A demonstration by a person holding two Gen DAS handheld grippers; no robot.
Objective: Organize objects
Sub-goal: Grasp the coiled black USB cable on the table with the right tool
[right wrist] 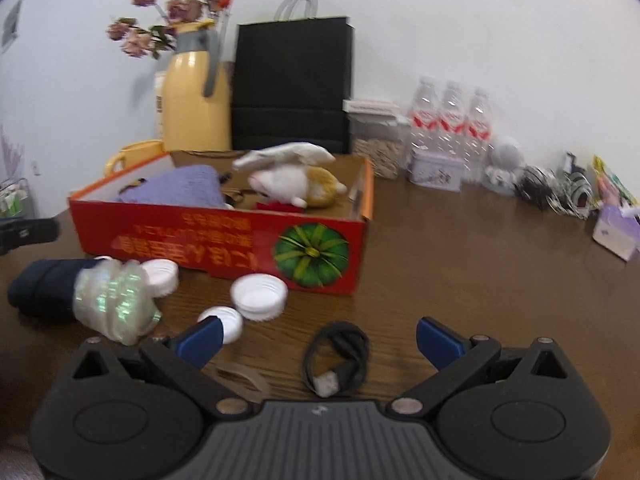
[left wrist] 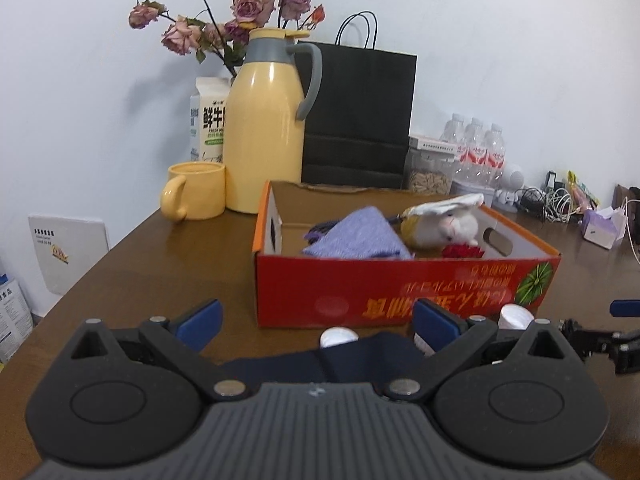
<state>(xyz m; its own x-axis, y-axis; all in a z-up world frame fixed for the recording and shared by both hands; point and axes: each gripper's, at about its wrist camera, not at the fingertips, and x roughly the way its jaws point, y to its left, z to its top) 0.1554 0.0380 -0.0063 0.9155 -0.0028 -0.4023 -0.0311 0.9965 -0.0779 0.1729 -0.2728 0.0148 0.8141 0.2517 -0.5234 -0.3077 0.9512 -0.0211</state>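
A red cardboard box (left wrist: 400,284) (right wrist: 224,240) stands on the brown table and holds a purple cloth (left wrist: 356,236) (right wrist: 176,190), a white plush toy (left wrist: 448,220) (right wrist: 292,184) and something red. In front of it lie a dark navy bundle (left wrist: 352,354) (right wrist: 44,284), an iridescent pouch (right wrist: 112,300), white lids (right wrist: 260,290) (left wrist: 338,336) and a coiled black cable (right wrist: 340,356). My left gripper (left wrist: 316,322) is open over the navy bundle. My right gripper (right wrist: 318,338) is open above the cable.
At the back stand a yellow jug (left wrist: 266,128), a yellow mug (left wrist: 194,190), a milk carton (left wrist: 206,120), dried roses (left wrist: 236,12), a black paper bag (left wrist: 360,112), water bottles (right wrist: 452,120), a seed jar (right wrist: 376,156), a tin (right wrist: 434,170), cables (right wrist: 552,188) and a tissue pack (right wrist: 616,232).
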